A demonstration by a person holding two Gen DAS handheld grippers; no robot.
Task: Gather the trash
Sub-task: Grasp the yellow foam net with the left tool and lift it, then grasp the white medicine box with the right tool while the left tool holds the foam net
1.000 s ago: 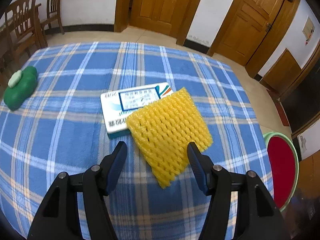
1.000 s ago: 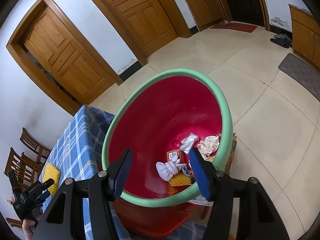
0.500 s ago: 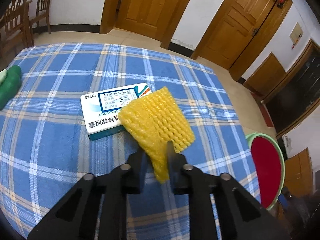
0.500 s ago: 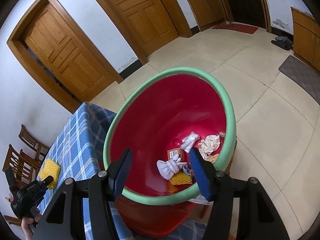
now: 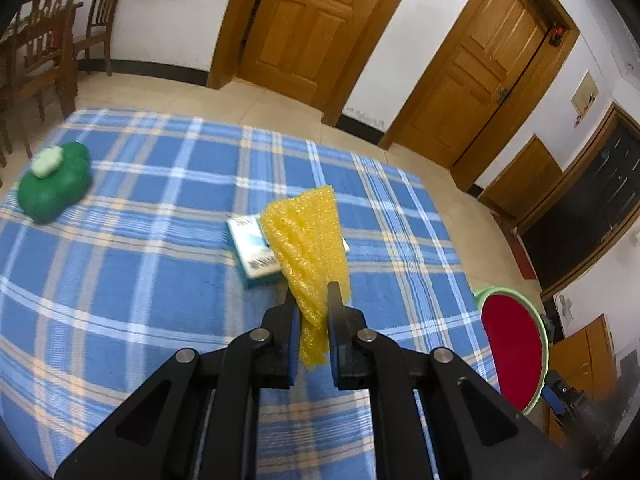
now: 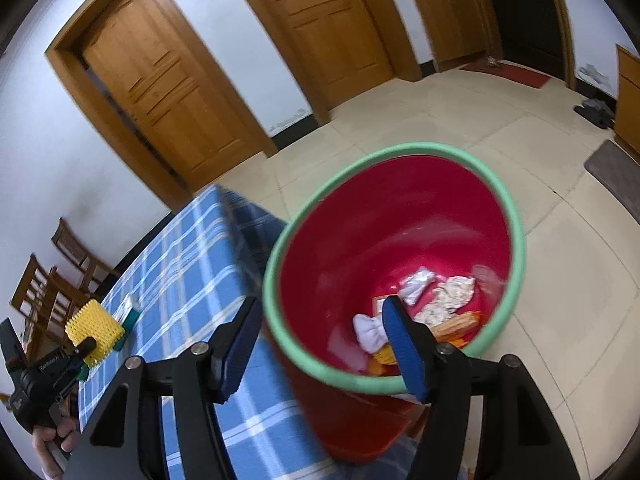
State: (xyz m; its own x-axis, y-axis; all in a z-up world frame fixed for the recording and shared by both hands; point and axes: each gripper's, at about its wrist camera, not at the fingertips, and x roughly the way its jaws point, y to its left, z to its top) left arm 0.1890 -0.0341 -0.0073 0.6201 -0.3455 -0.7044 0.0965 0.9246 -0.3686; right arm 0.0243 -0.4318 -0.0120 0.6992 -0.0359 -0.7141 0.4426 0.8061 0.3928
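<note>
- Left hand-held gripper (image 5: 311,300) has clamped the yellow foam net (image 5: 308,236), now lifted off the counter (image 5: 120,248), seemingly clear of the box (image 5: 252,250).
- Right hand-held gripper (image 6: 320,344) hangs spread beside the bin (image 6: 400,264), so the drop-off comes next.

One foam net (image 5: 307,240), one box (image 5: 252,249), one bin (image 6: 394,268), two chairs (image 5: 52,40).

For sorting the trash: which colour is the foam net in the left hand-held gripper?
Yellow; the foam net shows best in the left wrist view.
</note>
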